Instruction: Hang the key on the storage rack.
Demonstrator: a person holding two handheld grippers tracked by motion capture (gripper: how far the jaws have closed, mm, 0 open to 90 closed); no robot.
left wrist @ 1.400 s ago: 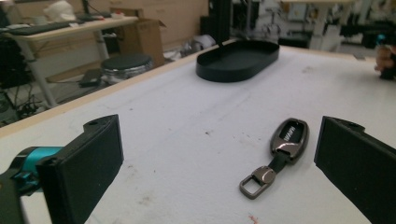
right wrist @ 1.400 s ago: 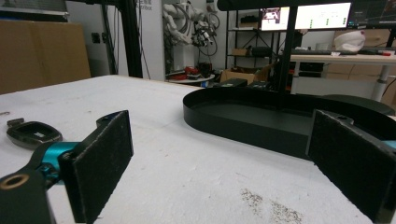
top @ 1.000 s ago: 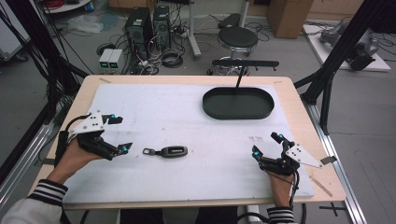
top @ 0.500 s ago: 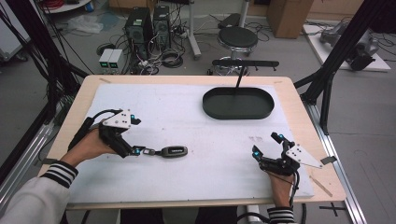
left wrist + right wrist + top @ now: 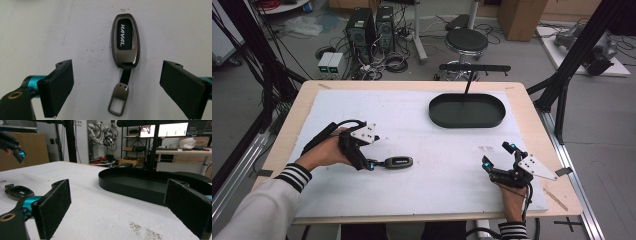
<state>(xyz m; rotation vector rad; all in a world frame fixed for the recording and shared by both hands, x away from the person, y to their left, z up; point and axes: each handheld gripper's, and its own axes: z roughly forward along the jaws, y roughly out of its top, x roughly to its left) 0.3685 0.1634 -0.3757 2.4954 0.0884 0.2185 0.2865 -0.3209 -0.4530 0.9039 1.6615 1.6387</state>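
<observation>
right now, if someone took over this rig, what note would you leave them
Left gripper: jaws open and just been closing, straddling the strap end of the dark grey metal car key fob, pads not touching it.
Right gripper: open, holding nothing, low over the white foam table mat near its right edge.
Black oval tray: far right of the mat, nothing in it.
Done: left gripper lined up.
Left: probably grip the fob and lift.

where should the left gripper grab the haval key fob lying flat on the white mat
Probably across the key fob body's narrow width, coming straight down from above. It lies flat, and its long smooth sides run parallel to the pads of the left gripper, which already straddle its line. The thin strap and metal loop would likely slip.
</observation>
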